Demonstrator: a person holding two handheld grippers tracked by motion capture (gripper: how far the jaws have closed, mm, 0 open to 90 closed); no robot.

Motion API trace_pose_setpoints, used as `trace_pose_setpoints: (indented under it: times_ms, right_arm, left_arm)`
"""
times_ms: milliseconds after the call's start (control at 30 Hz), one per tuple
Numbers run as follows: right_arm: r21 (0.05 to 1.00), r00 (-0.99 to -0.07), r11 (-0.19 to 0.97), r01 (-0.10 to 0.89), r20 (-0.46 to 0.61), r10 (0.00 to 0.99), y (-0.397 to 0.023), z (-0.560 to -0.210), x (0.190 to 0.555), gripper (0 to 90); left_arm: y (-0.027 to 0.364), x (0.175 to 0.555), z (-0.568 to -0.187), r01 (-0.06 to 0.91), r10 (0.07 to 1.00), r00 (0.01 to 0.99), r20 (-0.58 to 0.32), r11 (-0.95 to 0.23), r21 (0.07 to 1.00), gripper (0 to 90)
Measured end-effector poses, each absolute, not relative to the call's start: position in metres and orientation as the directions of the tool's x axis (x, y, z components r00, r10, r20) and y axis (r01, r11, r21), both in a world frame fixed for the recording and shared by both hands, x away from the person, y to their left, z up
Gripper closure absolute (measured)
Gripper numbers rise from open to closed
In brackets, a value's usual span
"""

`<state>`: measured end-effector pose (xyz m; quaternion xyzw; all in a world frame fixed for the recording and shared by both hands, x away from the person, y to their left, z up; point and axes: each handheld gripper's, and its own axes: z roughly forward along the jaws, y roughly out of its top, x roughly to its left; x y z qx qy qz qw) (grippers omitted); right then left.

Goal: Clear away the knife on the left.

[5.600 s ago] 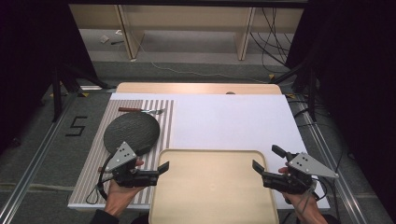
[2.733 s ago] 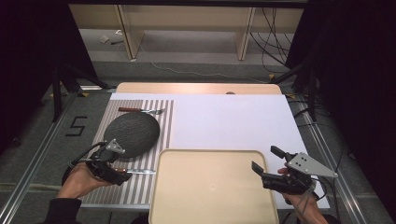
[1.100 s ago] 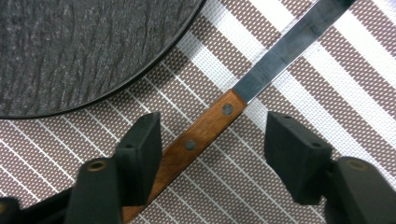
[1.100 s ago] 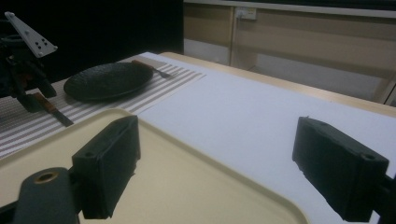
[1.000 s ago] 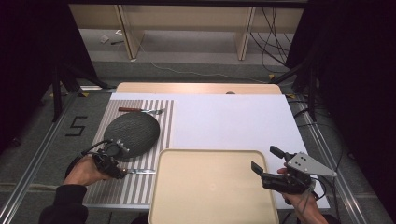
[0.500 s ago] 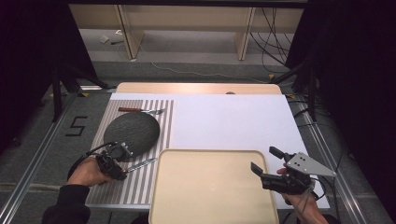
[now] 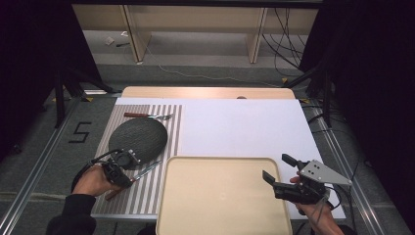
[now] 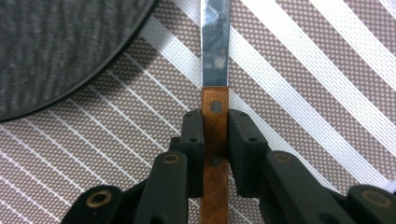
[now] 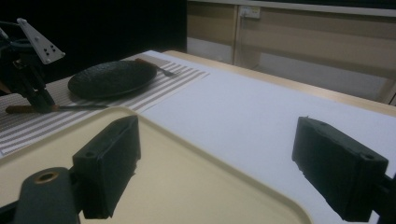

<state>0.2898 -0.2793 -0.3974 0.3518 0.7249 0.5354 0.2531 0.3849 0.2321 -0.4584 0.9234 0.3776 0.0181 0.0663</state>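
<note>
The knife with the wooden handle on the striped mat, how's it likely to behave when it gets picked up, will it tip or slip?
The knife looks stiff, a flat steel blade on a riveted wooden handle. The left gripper, whose jaws have just been closing, pinches the handle near the blade, so it probably lifts fairly level. The narrow handle might pivot between the pads.

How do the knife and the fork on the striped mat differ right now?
The knife is clamped by its wooden handle in the left gripper; the fork lies free. The knife sits on the near side of the plate, angled; the fork lies on the far side, level across. Both rest on the mat and have brown handles.
</note>
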Motion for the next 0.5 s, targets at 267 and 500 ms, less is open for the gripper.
trace_pose_setpoints:
  times_ms: [267, 500]
  right_arm:
    - [0.955, -0.623, 0.174, 0.238, 0.013, 0.782, -0.2798, -0.3970, 0.2902, 16.2]
    - [0.955, -0.623, 0.175, 0.241, 0.014, 0.782, -0.2797, -0.3974, 0.2903, 16.3]
  left_arm:
    - [0.2335, 0.3834, -0.4538, 0.717, 0.724, 0.690, -0.026, -0.677, 0.167, 77.1]
    - [0.2312, 0.3789, -0.4482, 0.711, 0.718, 0.695, -0.042, -0.678, 0.189, 77.1]
